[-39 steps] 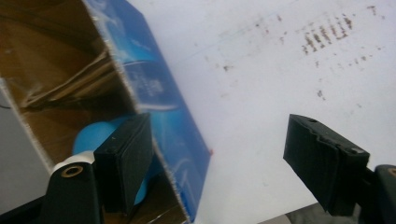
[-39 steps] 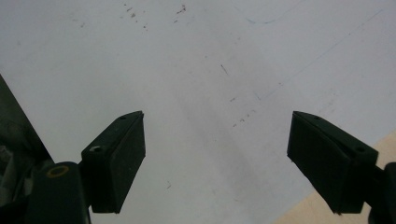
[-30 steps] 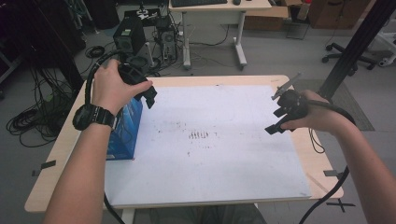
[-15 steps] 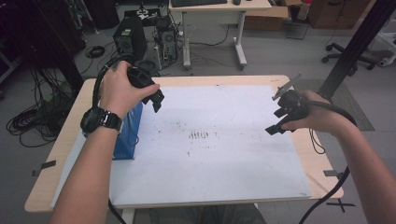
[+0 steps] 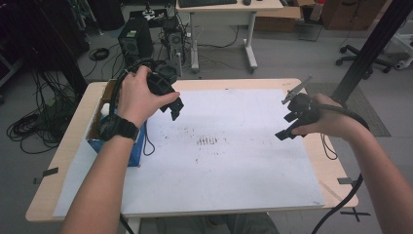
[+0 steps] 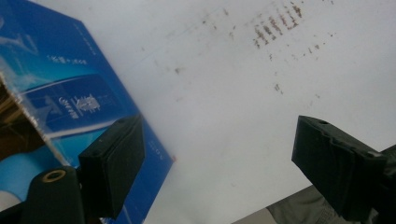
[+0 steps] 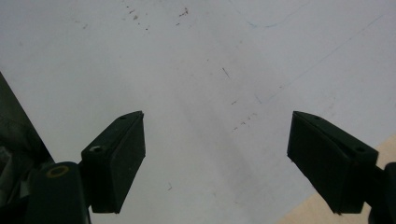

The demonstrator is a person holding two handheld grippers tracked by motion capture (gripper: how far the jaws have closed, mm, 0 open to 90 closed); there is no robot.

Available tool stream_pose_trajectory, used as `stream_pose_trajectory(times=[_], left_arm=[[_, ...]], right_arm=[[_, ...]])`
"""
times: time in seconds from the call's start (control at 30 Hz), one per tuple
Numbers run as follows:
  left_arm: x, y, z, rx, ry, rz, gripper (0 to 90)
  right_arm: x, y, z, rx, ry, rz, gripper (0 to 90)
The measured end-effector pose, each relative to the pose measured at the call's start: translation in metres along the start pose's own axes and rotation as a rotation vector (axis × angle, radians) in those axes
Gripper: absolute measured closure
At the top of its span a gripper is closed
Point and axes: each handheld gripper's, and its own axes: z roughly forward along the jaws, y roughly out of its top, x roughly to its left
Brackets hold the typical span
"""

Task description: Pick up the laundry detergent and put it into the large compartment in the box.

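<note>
While nothing is gripped yet, the job is judged to be at the approach stage: no pick made, no contact seen.

Near edge: bare white sheet [image 5: 229,170] is laid over the tabletop [image 5: 58,180]; faint brown smudges are noted near its centre, nothing else on it.

At 3 o'clock of the sheet, the right gripper [image 5: 286,127] is held in the right hand [image 5: 331,122], clear of the surface. In the right gripper view its fingers [image 7: 116,158] are seen spread wide, nothing between them, only sheet below.

At 9 o'clock, the blue box [image 5: 134,151] is stood at the sheet's left edge, top open. Brown inner walls are seen in the left gripper view [image 6: 70,93]; contents cannot be made out.

At about 10 o'clock, the left gripper [image 5: 176,109] is carried in the left hand [image 5: 139,95], above and just to the right of the box. Its fingers [image 6: 116,163] are spread, gap empty; the box is seen behind one finger, not between the two, and touch cannot be confirmed.

Left to do, as judged: fingers to be lined up on the box wall or whatever is inside, closed, then lifted. Right gripper is read as idle.

Beyond the tabletop, at 12 o'clock: computer tower [image 5: 135,44] and cables on the floor, a desk [image 5: 229,7] behind.
</note>
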Motion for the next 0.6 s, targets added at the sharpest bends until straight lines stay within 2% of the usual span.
stream_pose_trajectory(times=[0.33, 0.6], left_arm=[[-0.009, 0.003, 0.008, 0.012, -0.01, 0.023, 17.4], [-0.013, 0.005, 0.011, 0.019, -0.003, 0.041, 17.4]], right_arm=[[0.0, -0.001, 0.0, -0.001, 0.001, 0.005, 19.5], [0.0, -0.002, -0.001, 0.001, -0.001, 0.007, 19.4]])
